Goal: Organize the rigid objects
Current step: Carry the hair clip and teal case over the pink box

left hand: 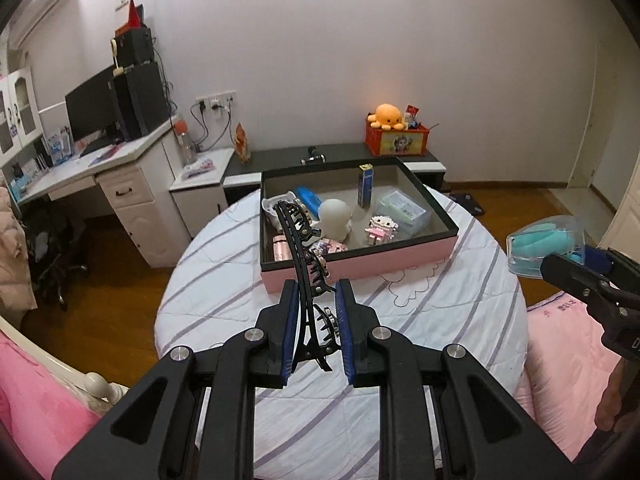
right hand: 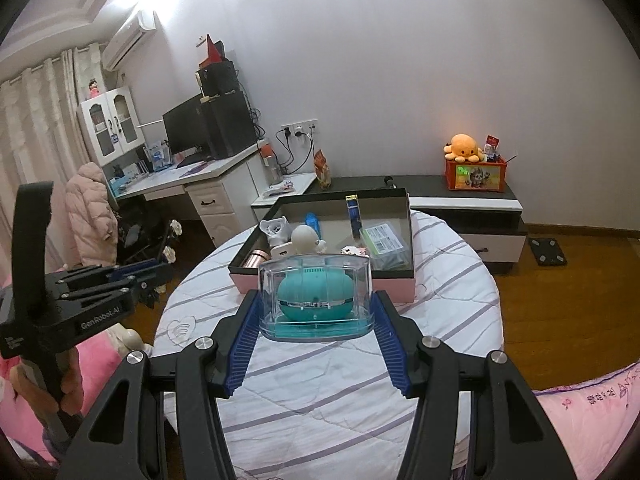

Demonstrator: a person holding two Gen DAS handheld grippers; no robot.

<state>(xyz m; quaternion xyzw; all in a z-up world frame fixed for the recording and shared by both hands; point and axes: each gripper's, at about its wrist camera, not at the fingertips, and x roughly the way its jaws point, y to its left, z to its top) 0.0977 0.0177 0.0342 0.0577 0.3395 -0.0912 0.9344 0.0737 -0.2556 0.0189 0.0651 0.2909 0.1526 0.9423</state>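
Note:
My left gripper (left hand: 318, 300) is shut on a long black toothed hair clip (left hand: 302, 264), held above the round table and pointing at the pink storage box (left hand: 360, 266). My right gripper (right hand: 316, 304) is shut on a clear plastic case holding a teal device (right hand: 315, 294), held above the table in front of the box (right hand: 320, 280). The case also shows at the right of the left wrist view (left hand: 548, 246). The box holds a white figure (left hand: 336, 218), a blue carton (left hand: 365, 186), a pink block figure (left hand: 380, 230), a copper tin (left hand: 282, 246) and other small items.
The round table (left hand: 224, 312) wears a white striped cloth. Behind it stand a low black-and-white cabinet (left hand: 344, 154) with a red box and an orange plush (left hand: 386, 116), and a white desk (left hand: 132, 156) with a monitor. Pink bedding (left hand: 568, 344) lies at right.

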